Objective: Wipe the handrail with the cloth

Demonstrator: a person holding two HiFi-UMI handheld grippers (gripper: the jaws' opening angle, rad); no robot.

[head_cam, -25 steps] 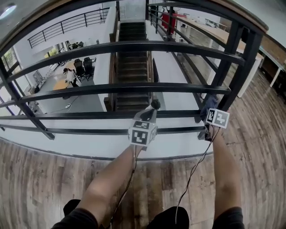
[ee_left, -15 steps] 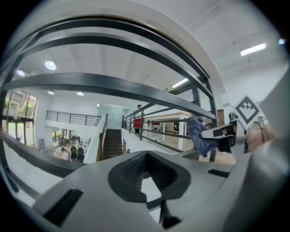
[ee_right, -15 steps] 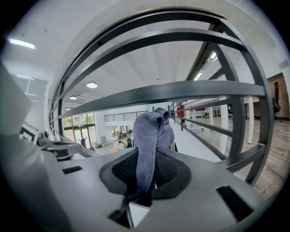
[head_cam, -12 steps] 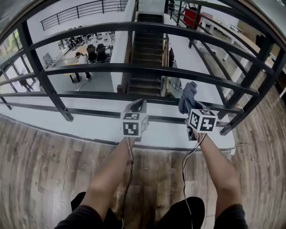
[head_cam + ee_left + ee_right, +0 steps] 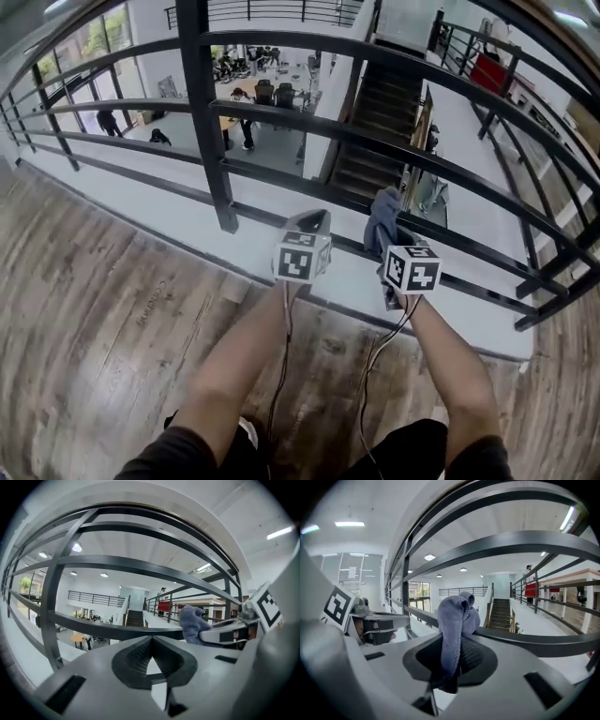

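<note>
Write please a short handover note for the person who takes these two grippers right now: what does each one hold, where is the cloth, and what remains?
Right gripper: fingers shut on the blue-grey cloth, which stands up right at a lower bar of the black railing; contact cannot be confirmed.
Left gripper: shut, empty, beside the right one, facing the same railing.
Done: cloth is in the grip and at the railing. Which bars are already wiped cannot be told.
Left: the wiping itself, probably starting along this bar.
</note>
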